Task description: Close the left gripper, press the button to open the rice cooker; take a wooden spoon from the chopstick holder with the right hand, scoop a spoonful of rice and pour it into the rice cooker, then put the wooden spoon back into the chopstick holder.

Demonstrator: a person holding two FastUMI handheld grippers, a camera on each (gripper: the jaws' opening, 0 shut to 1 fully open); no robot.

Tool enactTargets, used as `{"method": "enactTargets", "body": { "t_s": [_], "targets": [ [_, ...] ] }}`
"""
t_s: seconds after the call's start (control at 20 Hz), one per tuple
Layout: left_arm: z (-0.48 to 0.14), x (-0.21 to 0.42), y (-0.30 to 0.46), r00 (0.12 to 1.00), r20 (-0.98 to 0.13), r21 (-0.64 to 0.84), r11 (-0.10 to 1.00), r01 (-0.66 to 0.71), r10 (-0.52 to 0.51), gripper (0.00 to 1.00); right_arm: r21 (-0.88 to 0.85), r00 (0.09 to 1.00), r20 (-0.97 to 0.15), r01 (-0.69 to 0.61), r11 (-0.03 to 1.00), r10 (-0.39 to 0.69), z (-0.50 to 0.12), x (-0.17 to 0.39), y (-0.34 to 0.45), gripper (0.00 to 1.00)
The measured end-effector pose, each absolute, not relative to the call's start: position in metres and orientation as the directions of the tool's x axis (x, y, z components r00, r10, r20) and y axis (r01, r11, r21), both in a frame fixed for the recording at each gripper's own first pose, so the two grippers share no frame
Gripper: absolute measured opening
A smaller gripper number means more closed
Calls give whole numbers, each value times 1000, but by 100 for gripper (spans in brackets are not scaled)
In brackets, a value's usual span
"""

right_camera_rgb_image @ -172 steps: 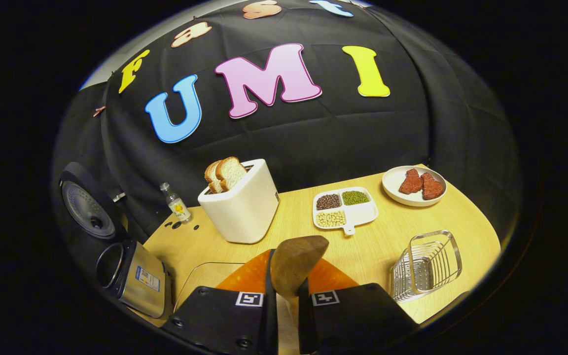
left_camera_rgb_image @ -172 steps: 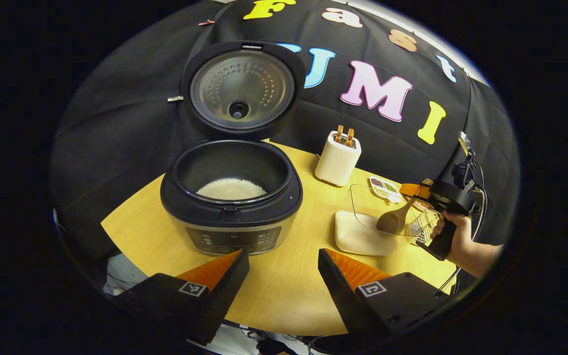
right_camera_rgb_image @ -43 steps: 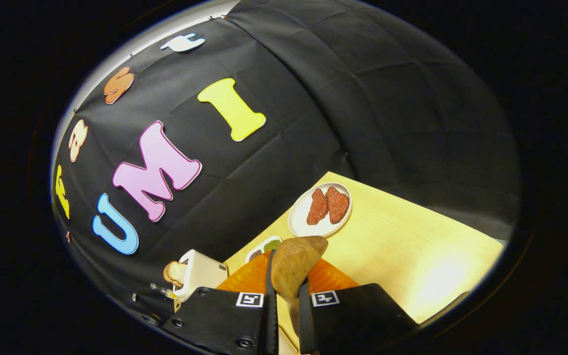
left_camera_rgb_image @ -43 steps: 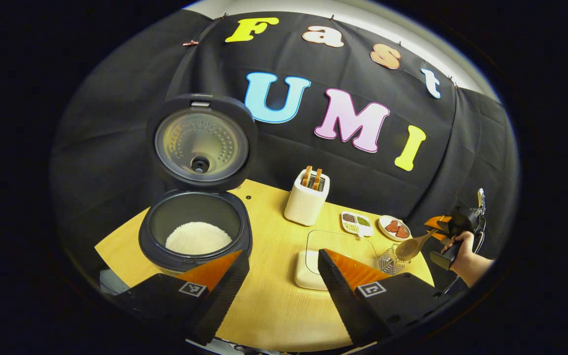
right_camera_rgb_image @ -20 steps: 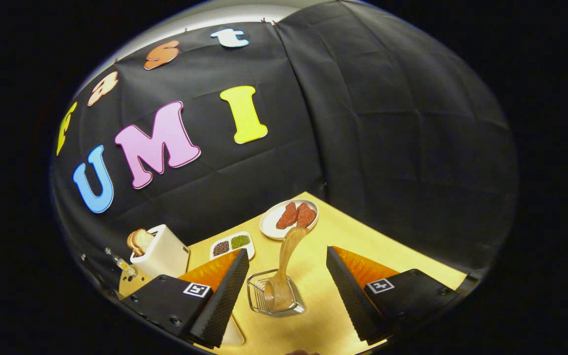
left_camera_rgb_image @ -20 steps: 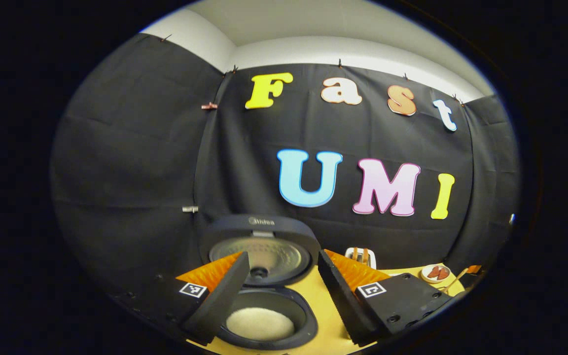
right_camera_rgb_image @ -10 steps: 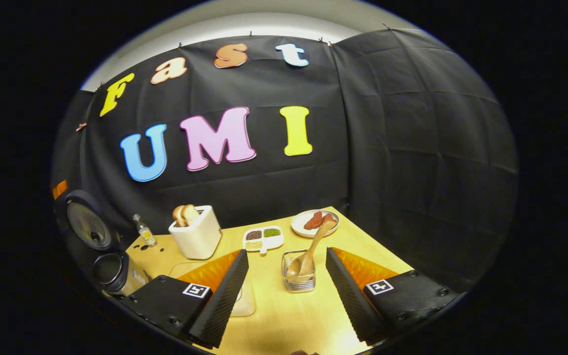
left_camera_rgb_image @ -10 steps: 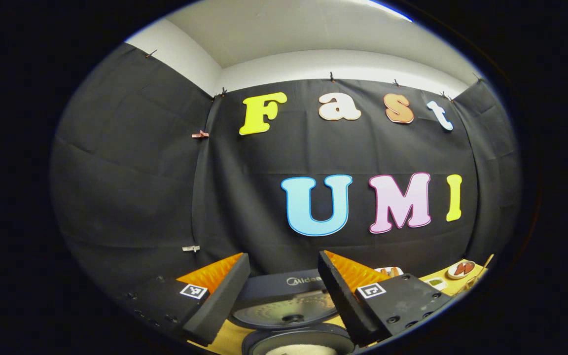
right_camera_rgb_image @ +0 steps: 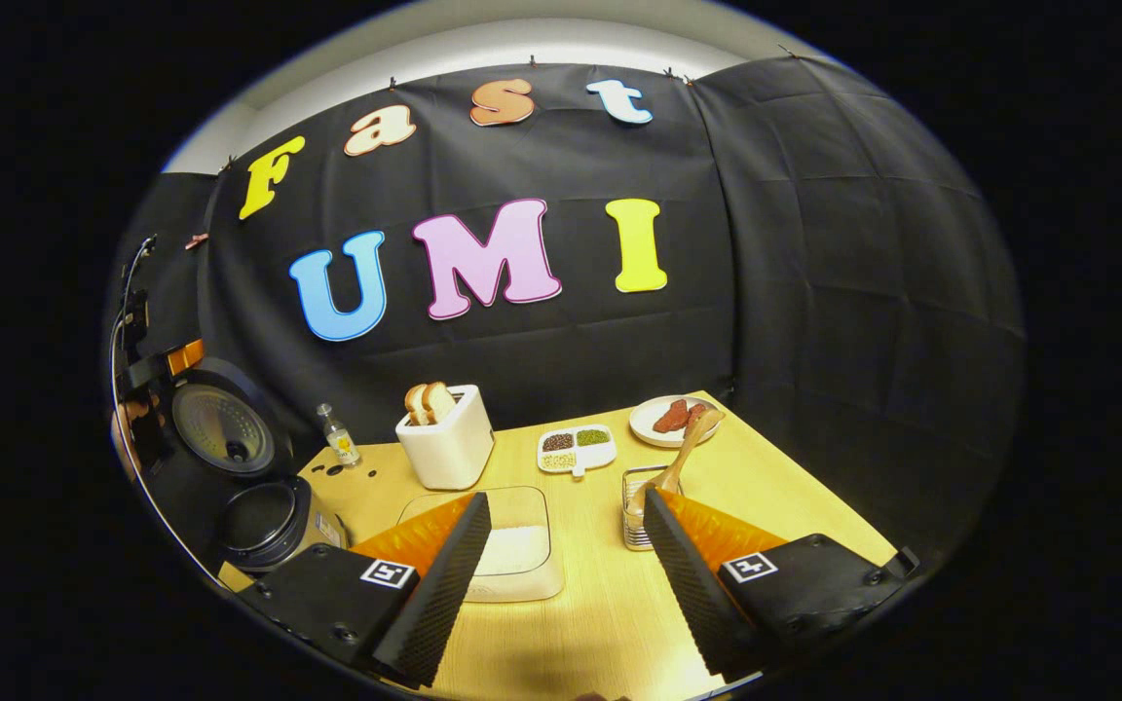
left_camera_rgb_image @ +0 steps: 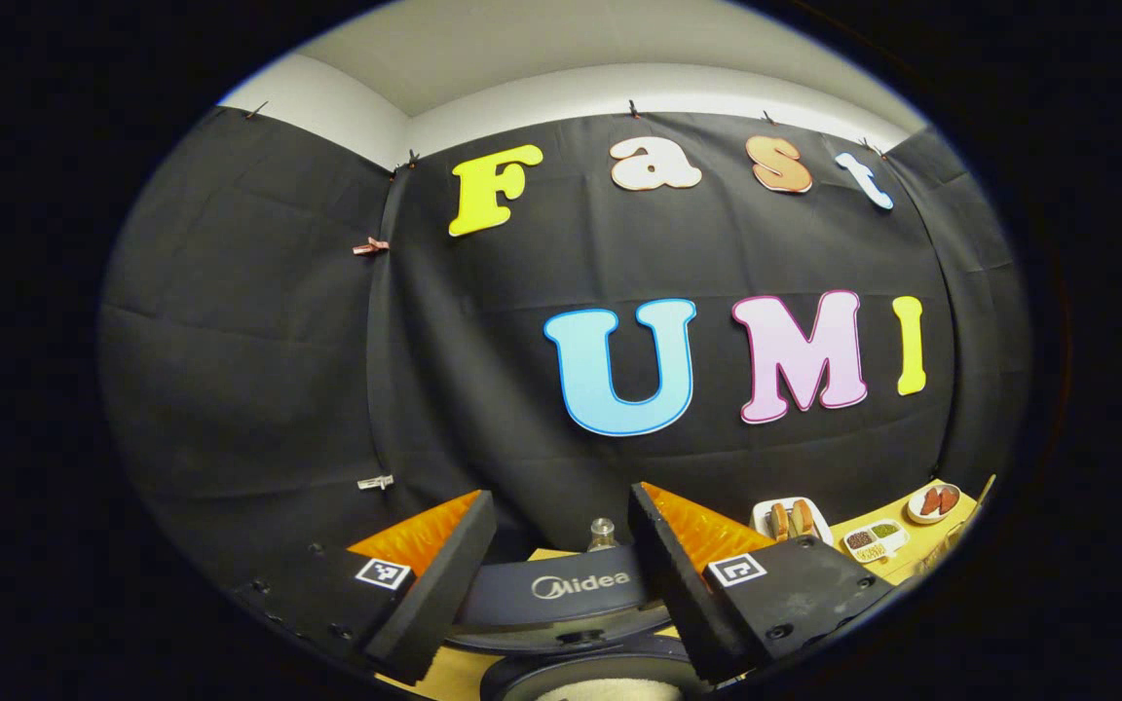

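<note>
The right tool (right_camera_rgb_image: 561,574) is spread wide and empty above the pale wooden desk (right_camera_rgb_image: 610,604). The brown wooden spoon (right_camera_rgb_image: 680,456) stands tilted in the wire chopstick holder (right_camera_rgb_image: 635,506). The left tool (left_camera_rgb_image: 561,574) is likewise wide, held over the open dark rice cooker (left_camera_rgb_image: 576,594).

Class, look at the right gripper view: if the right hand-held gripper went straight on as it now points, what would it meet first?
Probably the rice container between its open fingers, then the toaster; depth is unclear.
</note>
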State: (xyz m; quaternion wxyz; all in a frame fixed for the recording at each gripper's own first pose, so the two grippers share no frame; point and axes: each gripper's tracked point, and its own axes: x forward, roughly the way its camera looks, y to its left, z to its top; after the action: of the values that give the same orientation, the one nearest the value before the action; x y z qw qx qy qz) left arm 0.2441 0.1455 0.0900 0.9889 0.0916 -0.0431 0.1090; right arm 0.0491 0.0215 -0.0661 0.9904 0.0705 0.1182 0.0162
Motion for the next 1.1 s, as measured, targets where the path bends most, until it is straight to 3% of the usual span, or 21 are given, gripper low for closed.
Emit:
{"method": "enactTargets", "body": {
  "t_s": [0.3, 0.65, 1.1],
  "targets": [
    [53, 202, 128, 962, -75, 89, 962, -257, 263, 96, 173, 953, -279, -74, 982, 121, -82, 67, 31, 99],
    [-31, 142, 105, 898, -314, 46, 950, -310, 309, 96, 192, 923, -320, -158, 969, 214, -99, 74, 40, 99],
    [-109, 114, 94, 856, -416, 60, 949, -310, 306, 96, 197, 909, -345, -173, 965, 233, -108, 74, 19, 99]
  ]
}}
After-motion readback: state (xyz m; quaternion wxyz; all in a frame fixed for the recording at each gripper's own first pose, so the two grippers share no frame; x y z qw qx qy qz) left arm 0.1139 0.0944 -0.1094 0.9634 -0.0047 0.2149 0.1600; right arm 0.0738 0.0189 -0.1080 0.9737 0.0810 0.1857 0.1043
